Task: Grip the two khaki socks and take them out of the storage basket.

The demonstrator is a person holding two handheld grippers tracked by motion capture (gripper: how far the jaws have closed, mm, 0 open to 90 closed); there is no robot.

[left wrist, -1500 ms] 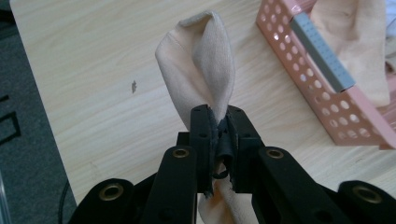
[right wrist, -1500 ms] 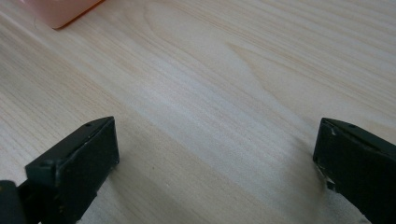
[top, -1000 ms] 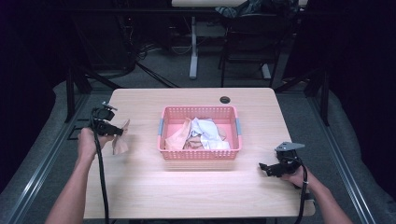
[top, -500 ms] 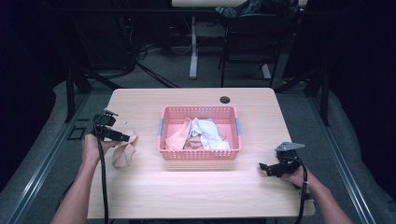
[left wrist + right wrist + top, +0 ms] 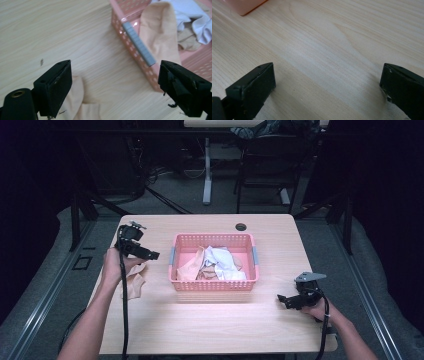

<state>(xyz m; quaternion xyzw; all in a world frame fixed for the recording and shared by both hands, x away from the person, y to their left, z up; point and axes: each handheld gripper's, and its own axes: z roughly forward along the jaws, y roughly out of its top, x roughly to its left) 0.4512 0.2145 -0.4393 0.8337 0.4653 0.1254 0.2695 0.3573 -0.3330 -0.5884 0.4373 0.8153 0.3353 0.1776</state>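
From above, we see a pink basket (image 5: 213,265) of clothes mid-surface, a beige cloth (image 5: 133,281) lying left of it. Our left tongs (image 5: 113,82) gape wide, empty, over that cloth (image 5: 75,105). Our right tongs (image 5: 328,87) are spread wide over bare surface (image 5: 332,45).

A pale wooden surface (image 5: 210,320) is seen on a grey floor (image 5: 325,235). A round black grommet (image 5: 241,227) is set into it near the far edge, at about 1 o'clock. A small dark mark (image 5: 41,62) is noted on the wood grain. Beyond the far edge, at 12 o'clock, a white desk leg (image 5: 206,170) is planted, with a dark chair (image 5: 265,165) just beside it at 1 o'clock. Cables (image 5: 160,175) are strewn at 11 o'clock. A metal rail (image 5: 45,295) is laid at 9 o'clock.
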